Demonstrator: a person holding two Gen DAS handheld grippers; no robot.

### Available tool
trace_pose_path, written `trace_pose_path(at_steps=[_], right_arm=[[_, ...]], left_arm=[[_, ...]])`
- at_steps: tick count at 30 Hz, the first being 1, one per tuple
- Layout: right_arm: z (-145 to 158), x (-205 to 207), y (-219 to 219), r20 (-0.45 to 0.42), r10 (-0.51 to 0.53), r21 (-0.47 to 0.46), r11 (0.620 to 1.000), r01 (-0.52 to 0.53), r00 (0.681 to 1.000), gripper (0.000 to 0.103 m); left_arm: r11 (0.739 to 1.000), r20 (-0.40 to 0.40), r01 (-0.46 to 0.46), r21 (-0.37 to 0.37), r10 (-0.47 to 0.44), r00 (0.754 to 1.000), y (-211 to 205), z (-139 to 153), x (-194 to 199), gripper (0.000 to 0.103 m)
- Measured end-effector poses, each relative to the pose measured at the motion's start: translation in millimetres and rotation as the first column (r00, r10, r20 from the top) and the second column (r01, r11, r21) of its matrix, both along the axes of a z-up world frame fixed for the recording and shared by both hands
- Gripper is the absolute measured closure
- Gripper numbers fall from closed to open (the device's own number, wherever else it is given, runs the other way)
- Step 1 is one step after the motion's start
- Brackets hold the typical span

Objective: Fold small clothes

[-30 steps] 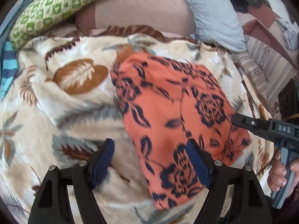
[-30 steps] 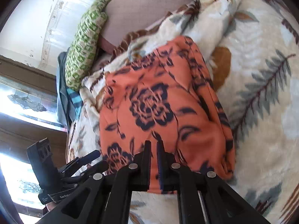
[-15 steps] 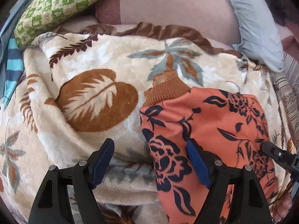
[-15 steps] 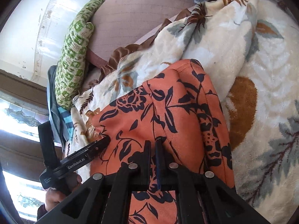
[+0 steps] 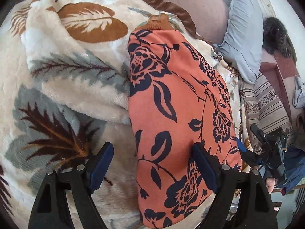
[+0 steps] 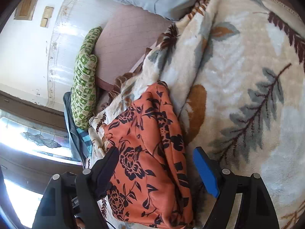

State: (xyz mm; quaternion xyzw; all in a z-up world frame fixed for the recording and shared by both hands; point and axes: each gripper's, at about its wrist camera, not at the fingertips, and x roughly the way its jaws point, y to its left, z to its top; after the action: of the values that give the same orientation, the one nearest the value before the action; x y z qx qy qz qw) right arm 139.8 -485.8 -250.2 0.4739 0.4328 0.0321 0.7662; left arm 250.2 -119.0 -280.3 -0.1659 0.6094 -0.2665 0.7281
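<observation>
Orange cloth with a dark navy flower print, the garment [image 5: 177, 114] lies folded into a long, thick bundle on a cream blanket [image 5: 63, 87] patterned with grey and brown leaves. A ribbed brown cuff [image 5: 159, 22] pokes out at the bundle's far end in the left wrist view. The left gripper [image 5: 152, 164] hangs over the near end with its jaws wide apart: the right blue pad sits over the cloth, the left pad over bare blanket, and neither pinches anything. The right gripper [image 6: 158, 169] also has its jaws spread wide, straddling the near end of the garment [image 6: 150, 152]; its bright blue pad stands just beside the bundle's right edge, above the blanket [image 6: 238, 76], while the darker pad lies at the bundle's left edge. Whether either pad touches the cloth cannot be told. In the left wrist view the right gripper [image 5: 247, 152] shows at the lower right, just beside the garment's edge, with part of the hand [image 5: 270, 183] on its grip. Beyond the blanket lie a pale blue pillow [image 5: 242, 38], a green patterned pillow [image 6: 84, 87] and a pink-mauve cushion [image 6: 124, 43].
</observation>
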Motion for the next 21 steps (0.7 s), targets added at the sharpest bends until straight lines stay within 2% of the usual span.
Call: trace_pose_path(at_steps=[3,6,12,15,18,21], right_arm=[[-17.8,8.6,-1.4,-0.023,0.028,0.069,0.997,-0.026,0.999,0.02],[-29.4,21.1,2.8,-0.024,0.052,0.107,0.993,-0.049,0.998,0.021],[-50.5,42.3,25.1,-0.057,0.135,0.116,0.985,-0.128,0.989,0.022],[-50.0,43.6,34.0,-0.04,0.176,0.127,0.977,-0.17,0.984,0.03],[-52.7,42.2,37.6,-0.044,0.195,0.094,0.977,-0.19,0.98,0.038],[-58.3,41.8,34.1,-0.045,0.197,0.116,0.975,-0.191,0.979,0.04]], left_arm=[[0.999,-0.016,0.038,-0.014,-0.038,0.999,-13.4,-4.3,4.2,0.018],[0.999,0.02,0.038,-0.006,-0.038,0.999,-21.0,-3.6,7.5,0.018],[0.993,0.156,0.02,0.114,-0.038,0.987,-39.4,6.2,-3.2,0.018],[0.983,0.217,0.002,0.184,-0.042,0.975,-52.1,8.7,-11.0,0.018],[0.971,0.267,-0.008,0.239,-0.058,0.962,-60.6,11.4,-17.3,0.018],[0.96,0.302,-0.013,0.281,-0.075,0.95,-65.6,12.2,-21.3,0.019]])
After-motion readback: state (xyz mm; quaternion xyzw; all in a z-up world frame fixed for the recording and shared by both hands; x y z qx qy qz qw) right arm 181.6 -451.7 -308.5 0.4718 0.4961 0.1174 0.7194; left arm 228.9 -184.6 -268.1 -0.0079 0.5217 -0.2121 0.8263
